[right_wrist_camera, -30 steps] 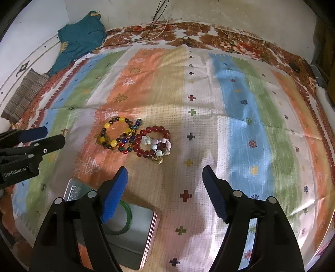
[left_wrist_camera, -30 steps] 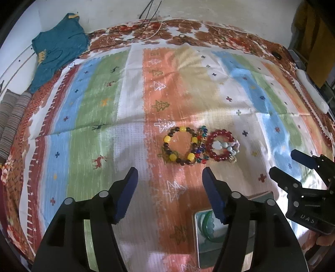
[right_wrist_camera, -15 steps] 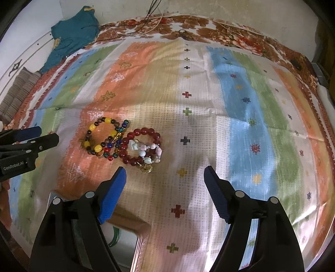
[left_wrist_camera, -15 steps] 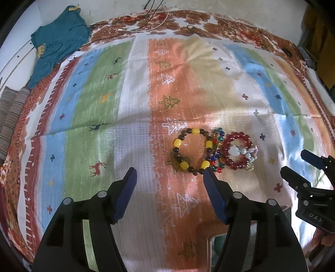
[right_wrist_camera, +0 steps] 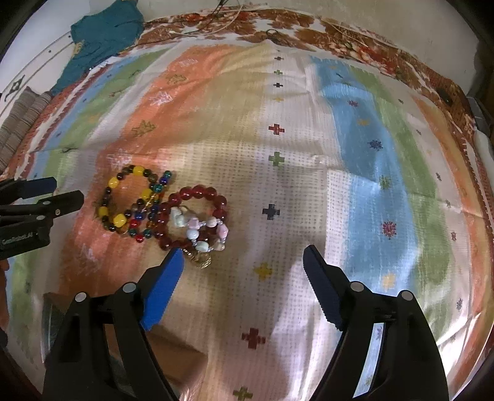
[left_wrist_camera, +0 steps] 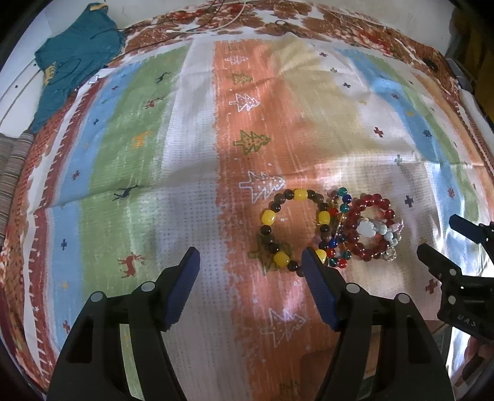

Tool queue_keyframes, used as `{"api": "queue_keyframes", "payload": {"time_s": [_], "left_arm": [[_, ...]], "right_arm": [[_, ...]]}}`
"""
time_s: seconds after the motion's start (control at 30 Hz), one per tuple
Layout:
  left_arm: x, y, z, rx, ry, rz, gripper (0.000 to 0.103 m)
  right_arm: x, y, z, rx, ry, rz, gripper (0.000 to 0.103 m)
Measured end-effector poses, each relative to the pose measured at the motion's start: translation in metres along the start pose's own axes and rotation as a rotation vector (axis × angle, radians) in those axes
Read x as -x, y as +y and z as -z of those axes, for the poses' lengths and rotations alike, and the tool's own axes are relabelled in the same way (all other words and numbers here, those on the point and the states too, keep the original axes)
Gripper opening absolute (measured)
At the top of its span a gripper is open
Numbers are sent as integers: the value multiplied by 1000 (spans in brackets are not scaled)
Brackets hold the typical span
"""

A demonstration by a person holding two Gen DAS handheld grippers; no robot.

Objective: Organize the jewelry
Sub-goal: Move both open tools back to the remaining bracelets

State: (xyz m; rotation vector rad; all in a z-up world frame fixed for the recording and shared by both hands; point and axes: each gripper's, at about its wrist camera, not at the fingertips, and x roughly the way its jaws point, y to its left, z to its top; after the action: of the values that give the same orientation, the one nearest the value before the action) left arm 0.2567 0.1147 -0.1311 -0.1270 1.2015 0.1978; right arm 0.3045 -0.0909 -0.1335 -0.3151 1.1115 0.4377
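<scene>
Several bead bracelets lie in a cluster on the striped cloth: a yellow-and-brown bracelet [left_wrist_camera: 271, 217] [right_wrist_camera: 119, 219], a small multicoloured bracelet [left_wrist_camera: 336, 216] [right_wrist_camera: 148, 216], a red bracelet [left_wrist_camera: 373, 200] [right_wrist_camera: 197, 192] and a pale pastel bracelet [left_wrist_camera: 383, 229] [right_wrist_camera: 200, 231] with a gold charm. My left gripper [left_wrist_camera: 250, 268] is open and empty just short of the yellow bracelet; it also shows at the left of the right wrist view [right_wrist_camera: 63, 191]. My right gripper [right_wrist_camera: 244, 265] is open and empty, its left finger by the red bracelet; it shows at the right of the left wrist view [left_wrist_camera: 447, 237].
A metal tin [right_wrist_camera: 49, 320] peeks out behind my right gripper's left finger, mostly hidden. A teal garment [left_wrist_camera: 74, 58] and a striped cushion [left_wrist_camera: 10, 172] lie at the far left. Cables run along the cloth's far edge [left_wrist_camera: 216, 18].
Both grippers have moved forward toward the bracelets, which now sit lower and larger in view. The tin with the green bangle has slid out of sight beneath the fingers. Both stay open.
</scene>
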Motion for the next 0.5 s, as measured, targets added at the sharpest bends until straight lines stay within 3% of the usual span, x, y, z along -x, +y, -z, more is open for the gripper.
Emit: {"api": "queue_keyframes", "payload": {"time_s": [0.5], "left_arm": [[-27,6,-14,5,29,15,68]], "right_arm": [[-26,3,-15,-13,47,-35,80]]}}
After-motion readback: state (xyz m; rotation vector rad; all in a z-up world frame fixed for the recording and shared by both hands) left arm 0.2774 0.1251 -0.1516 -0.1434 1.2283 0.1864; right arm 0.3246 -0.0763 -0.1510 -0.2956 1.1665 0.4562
